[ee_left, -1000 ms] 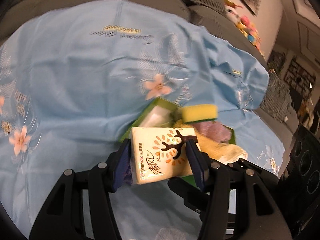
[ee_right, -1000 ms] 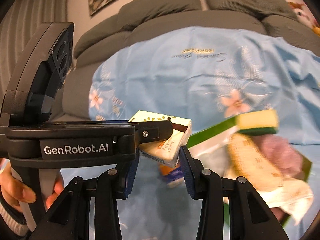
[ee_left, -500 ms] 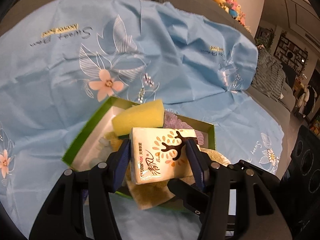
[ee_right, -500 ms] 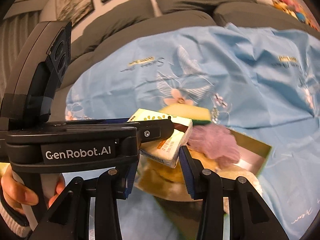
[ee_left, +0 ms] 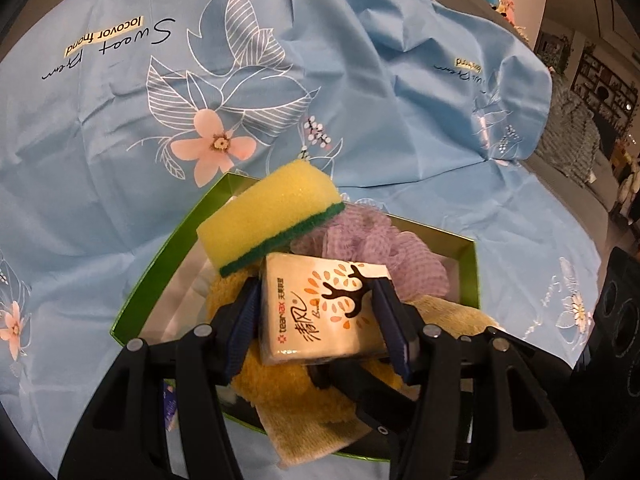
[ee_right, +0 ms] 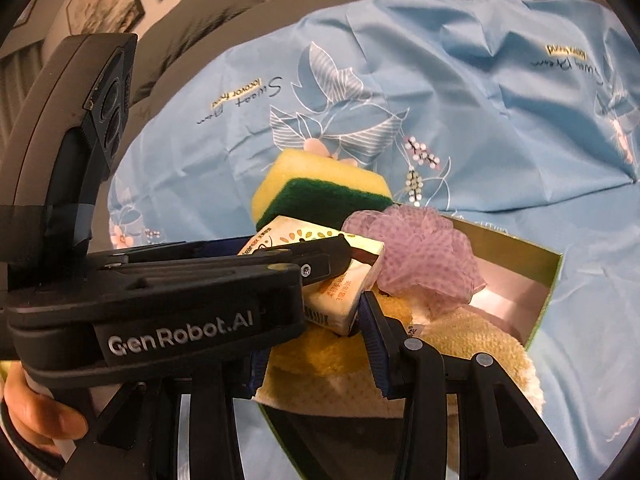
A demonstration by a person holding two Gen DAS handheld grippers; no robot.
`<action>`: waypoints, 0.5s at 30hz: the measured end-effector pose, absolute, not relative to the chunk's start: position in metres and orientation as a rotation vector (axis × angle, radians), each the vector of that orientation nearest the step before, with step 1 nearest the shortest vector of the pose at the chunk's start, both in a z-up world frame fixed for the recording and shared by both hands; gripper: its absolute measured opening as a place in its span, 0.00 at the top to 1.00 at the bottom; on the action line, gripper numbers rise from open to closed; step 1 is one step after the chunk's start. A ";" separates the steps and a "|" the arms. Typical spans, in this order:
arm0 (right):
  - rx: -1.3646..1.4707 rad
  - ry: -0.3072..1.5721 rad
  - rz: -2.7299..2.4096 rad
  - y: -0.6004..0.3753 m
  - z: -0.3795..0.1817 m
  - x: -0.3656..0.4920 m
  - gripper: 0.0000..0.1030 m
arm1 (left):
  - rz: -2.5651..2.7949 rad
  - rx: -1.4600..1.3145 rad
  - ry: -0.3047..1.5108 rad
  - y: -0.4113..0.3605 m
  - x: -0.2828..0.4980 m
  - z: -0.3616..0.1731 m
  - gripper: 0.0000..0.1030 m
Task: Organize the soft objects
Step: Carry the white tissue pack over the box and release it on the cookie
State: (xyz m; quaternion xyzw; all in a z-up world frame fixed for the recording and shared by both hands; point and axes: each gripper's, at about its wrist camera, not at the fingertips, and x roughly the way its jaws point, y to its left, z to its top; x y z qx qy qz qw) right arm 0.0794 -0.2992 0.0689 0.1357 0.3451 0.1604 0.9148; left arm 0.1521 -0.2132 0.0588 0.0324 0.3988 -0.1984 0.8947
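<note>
- The tissue pack (ee_left: 324, 308) sits clamped between the two blue pads of the left gripper (ee_left: 318, 316), one pad pressed on each side; it hangs over the box (ee_left: 160, 256), above the yellow towel (ee_left: 280, 384).
- From the right wrist view the pack (ee_right: 340, 280) shows tilted, one corner pointing down at the towel (ee_right: 460, 352); whether it touches the towel cannot be told.
- The sponge (ee_left: 268, 216), yellow with a green scrub face, leans at the far side of the pack, over the box's far left wall.
- The purple mesh puff (ee_left: 380, 248) lies in the box just beyond the pack, on its right, touching the sponge.
- The towel fills the near part of the box and spills over its near rim.
- The right gripper (ee_right: 316, 344) stands part open with nothing between its pads; it hovers just under the pack, over the towel.
- The left gripper's body (ee_right: 160, 300) crosses the right wrist view, a hand (ee_right: 36, 412) on its handle.
- The box, green outside and pale inside, rests on a blue flowered cloth (ee_left: 120, 160).
- The cloth covers a grey sofa (ee_right: 224, 8).
</note>
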 end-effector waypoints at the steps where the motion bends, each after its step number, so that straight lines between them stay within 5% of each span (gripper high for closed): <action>1: 0.283 0.715 0.329 -0.299 0.068 0.082 0.58 | -0.407 0.071 0.828 -0.213 0.154 0.058 0.45; 4: 0.279 0.730 0.322 -0.296 0.066 0.087 0.57 | -0.395 0.084 0.824 -0.213 0.155 0.056 0.39; 7: 0.273 0.735 0.326 -0.294 0.065 0.088 0.57 | -0.407 0.115 0.811 -0.218 0.150 0.056 0.17; 10: 0.266 0.735 0.311 -0.296 0.066 0.087 0.44 | -0.364 0.186 0.762 -0.223 0.140 0.059 0.00; 15: 0.265 0.737 0.242 -0.306 0.071 0.077 0.39 | -0.337 0.141 0.688 -0.207 0.127 0.072 0.01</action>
